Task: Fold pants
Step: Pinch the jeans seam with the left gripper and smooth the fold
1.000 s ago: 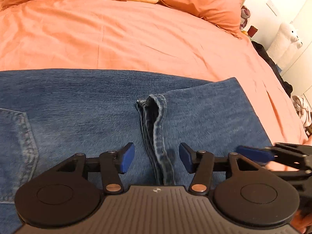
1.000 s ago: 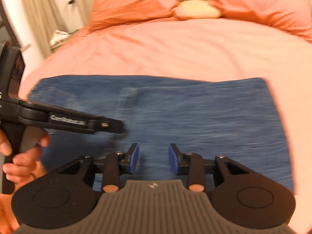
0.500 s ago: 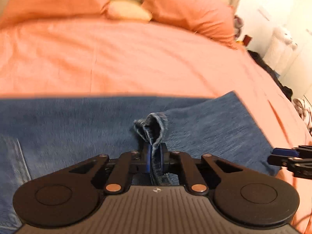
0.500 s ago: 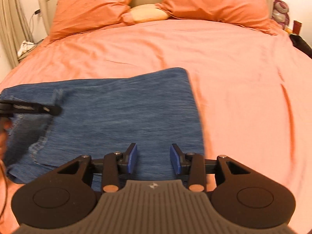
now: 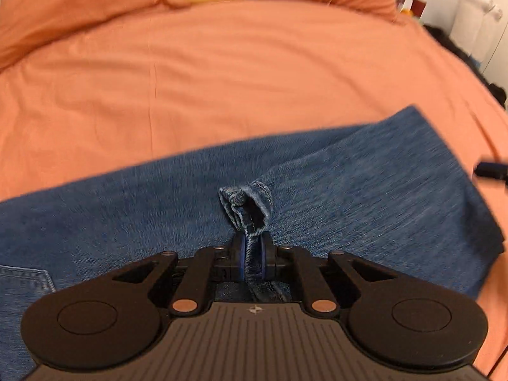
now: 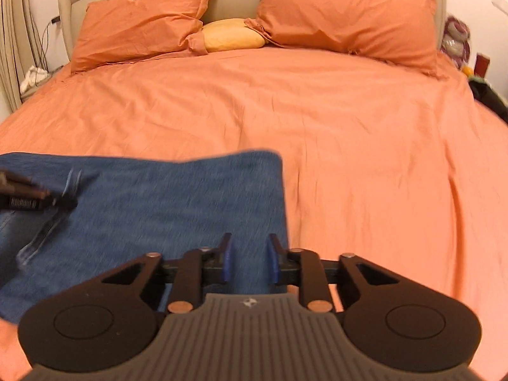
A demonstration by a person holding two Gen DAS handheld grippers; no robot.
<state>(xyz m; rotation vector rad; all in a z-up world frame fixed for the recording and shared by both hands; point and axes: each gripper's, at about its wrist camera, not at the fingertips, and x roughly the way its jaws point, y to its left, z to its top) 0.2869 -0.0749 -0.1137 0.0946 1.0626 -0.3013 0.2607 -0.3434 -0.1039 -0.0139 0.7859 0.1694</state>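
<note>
Blue jeans [image 5: 127,222] lie folded across the near part of the orange bed. My left gripper [image 5: 252,254] is shut on the bunched leg hem [image 5: 250,200], which stands up in a small loop above the pads. In the right wrist view the same jeans [image 6: 158,209] fill the lower left, and the left gripper [image 6: 38,198] shows blurred at the left edge. My right gripper [image 6: 250,262] hovers over the jeans' right edge, its jaws closing with denim showing in the gap between the blue pads. Its tip [image 5: 490,171] shows at the right edge of the left wrist view.
The orange sheet [image 6: 349,146] spreads far and right of the jeans. Two orange pillows [image 6: 143,22] and a yellow cushion [image 6: 233,35] lean on the headboard. Dark clothes [image 6: 489,95] and clutter lie at the bed's right side; a curtain and cables stand at the left.
The left gripper closed on the leg hem and lifted it into a loop. The right gripper slid right to the jeans' right edge and its jaws narrowed.
</note>
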